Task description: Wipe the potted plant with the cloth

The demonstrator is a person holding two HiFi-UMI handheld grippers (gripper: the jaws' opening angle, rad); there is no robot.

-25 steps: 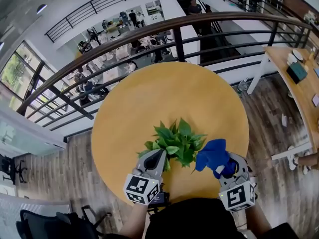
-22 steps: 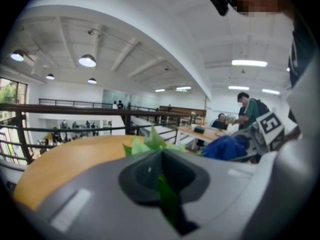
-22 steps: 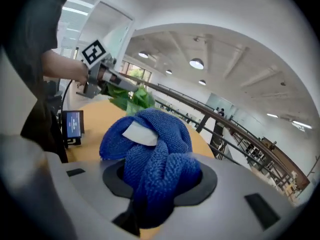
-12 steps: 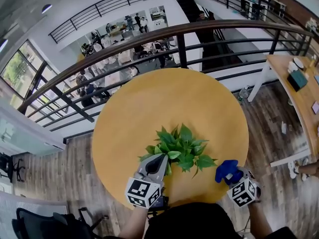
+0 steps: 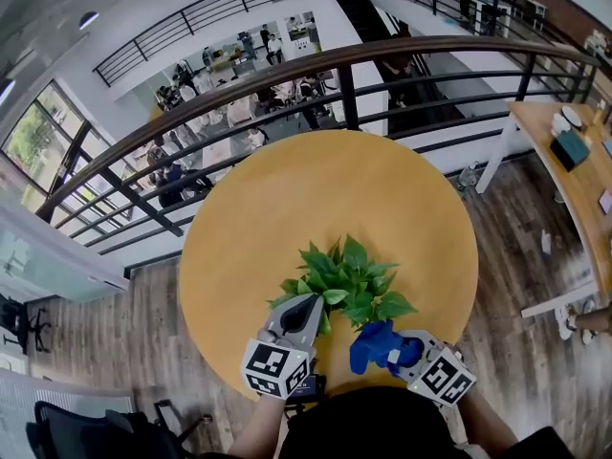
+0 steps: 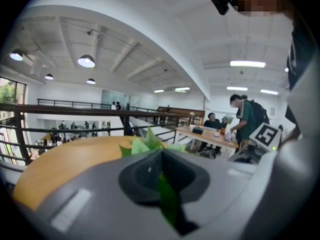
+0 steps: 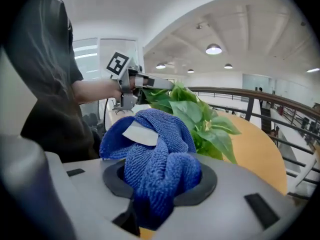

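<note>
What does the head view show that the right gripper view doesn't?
Only the head view: the whole round table from above, and the marker cube on the right gripper. Only the right gripper view: the white tag on the blue cloth. Both: the cloth bunched in the right gripper's closed jaws, the potted plant, and the left gripper pinching a leaf.

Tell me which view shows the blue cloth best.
The right gripper view: the cloth fills the foreground, bunched between the right hand-held gripper's jaws. The head view shows only a small blue wad beside the potted plant. The left gripper view misses it.
</note>
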